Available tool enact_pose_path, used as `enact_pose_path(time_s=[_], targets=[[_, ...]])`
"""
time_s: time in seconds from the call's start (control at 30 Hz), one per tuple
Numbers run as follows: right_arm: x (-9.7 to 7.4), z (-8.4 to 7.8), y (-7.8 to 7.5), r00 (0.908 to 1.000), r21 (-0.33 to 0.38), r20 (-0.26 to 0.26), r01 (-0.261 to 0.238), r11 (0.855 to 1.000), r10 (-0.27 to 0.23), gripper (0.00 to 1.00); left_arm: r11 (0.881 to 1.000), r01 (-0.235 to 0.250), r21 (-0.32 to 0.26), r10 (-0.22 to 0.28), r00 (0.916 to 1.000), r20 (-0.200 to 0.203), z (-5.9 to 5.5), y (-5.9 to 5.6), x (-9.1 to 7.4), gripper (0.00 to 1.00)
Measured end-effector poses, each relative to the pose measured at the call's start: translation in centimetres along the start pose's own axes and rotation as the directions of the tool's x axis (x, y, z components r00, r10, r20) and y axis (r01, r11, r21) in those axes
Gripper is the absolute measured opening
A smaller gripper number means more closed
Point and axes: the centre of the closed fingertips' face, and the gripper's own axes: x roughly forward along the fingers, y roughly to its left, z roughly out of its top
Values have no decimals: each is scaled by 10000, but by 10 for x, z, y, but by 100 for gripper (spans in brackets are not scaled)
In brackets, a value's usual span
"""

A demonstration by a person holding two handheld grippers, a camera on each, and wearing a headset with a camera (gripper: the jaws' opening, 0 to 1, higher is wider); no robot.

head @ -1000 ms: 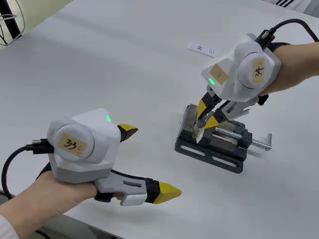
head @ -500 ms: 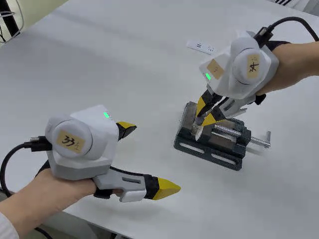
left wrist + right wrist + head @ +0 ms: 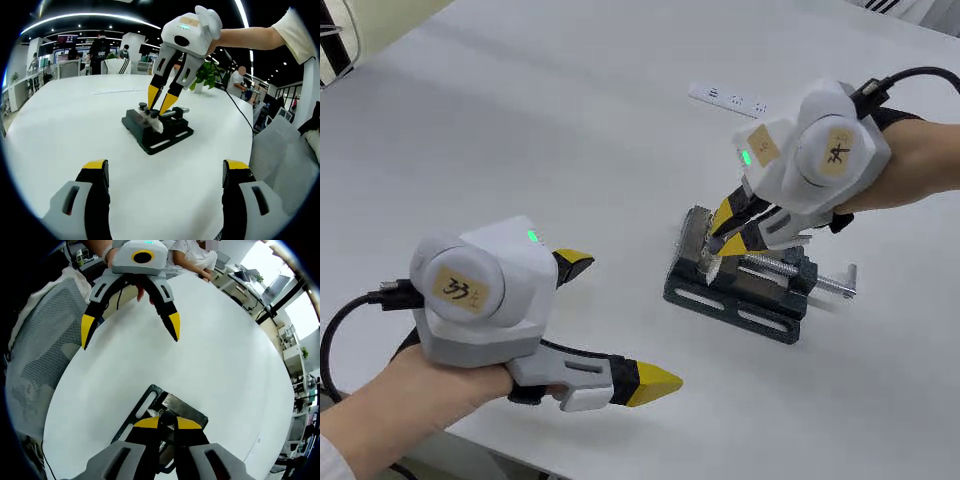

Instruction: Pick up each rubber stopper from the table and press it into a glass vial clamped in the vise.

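- Two jaws of my right gripper (image 3: 167,422) are pinched on a dark rubber stopper (image 3: 167,415), I think; it is tiny between the tips.
- Just beneath those tips sits the glass vial (image 3: 713,264), clamped in the vise (image 3: 772,292) so that pressing shouldn't tip it.
- Left gripper (image 3: 625,320) hangs wide open and empty, well apart from the vise and out of the way.

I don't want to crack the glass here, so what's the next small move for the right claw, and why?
Probably ease the right claw straight down to seat the rubber stopper. It looks nearly closed on that dark stopper right over the glass vial clamped in the vise, while the left claw is open, off to the side.
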Motion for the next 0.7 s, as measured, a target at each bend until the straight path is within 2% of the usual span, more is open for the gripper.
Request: enact_pose_path(time_s=[0.23, 0.4, 0.7], targets=[[0, 0, 1, 10000, 59, -18, -29, 10000, 29, 4, 10000, 42, 12, -42, 10000, -12, -1, -1, 0, 93], [0, 0, 1, 10000, -393, 51, -17, 9992, 19, 5, 10000, 35, 25, -35, 10000, -27, -1, -1, -1, 93], [0, 0, 2, 10000, -732, 25, -39, 9973, 41, 6, 10000, 62, -26, -62, 10000, -50, -3, -2, -2, 93]])
